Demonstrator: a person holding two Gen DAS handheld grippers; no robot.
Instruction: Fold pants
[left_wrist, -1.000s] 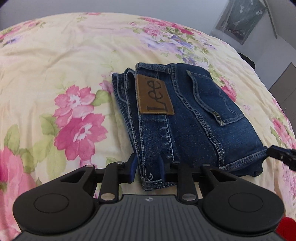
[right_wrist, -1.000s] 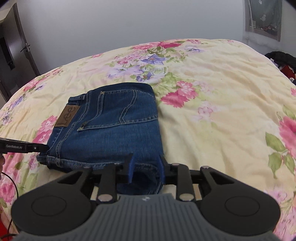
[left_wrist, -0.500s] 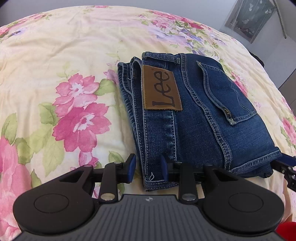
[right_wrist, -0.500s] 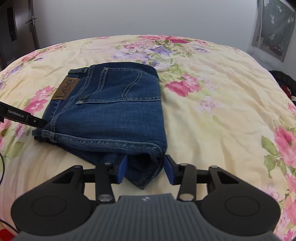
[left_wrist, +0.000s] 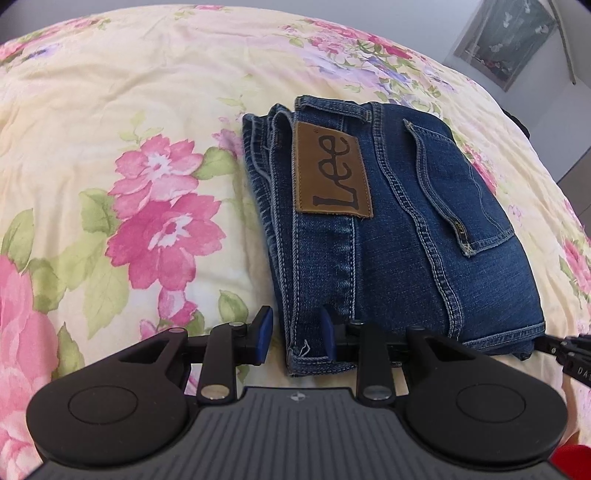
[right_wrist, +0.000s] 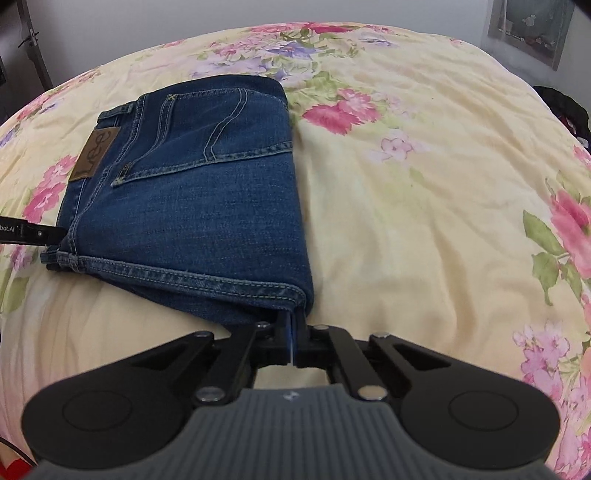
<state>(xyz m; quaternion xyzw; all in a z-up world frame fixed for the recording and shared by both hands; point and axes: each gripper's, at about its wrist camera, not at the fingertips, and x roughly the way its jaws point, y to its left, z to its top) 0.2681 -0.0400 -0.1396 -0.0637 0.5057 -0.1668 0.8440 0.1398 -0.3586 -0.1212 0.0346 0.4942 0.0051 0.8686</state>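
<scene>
Folded jeans on a floral bedspread

The bedspread (right_wrist: 424, 206) carries the folded jeans (right_wrist: 207, 206) at ten o'clock in the right view. Left gripper (left_wrist: 296, 330) stands parted astride their near corner; right gripper (right_wrist: 291, 332) is pinched together at their near edge.

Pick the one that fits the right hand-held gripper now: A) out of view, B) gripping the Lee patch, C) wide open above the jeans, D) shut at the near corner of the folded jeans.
D: the right hand-held gripper has its jaws together at the jeans' near corner.
</scene>
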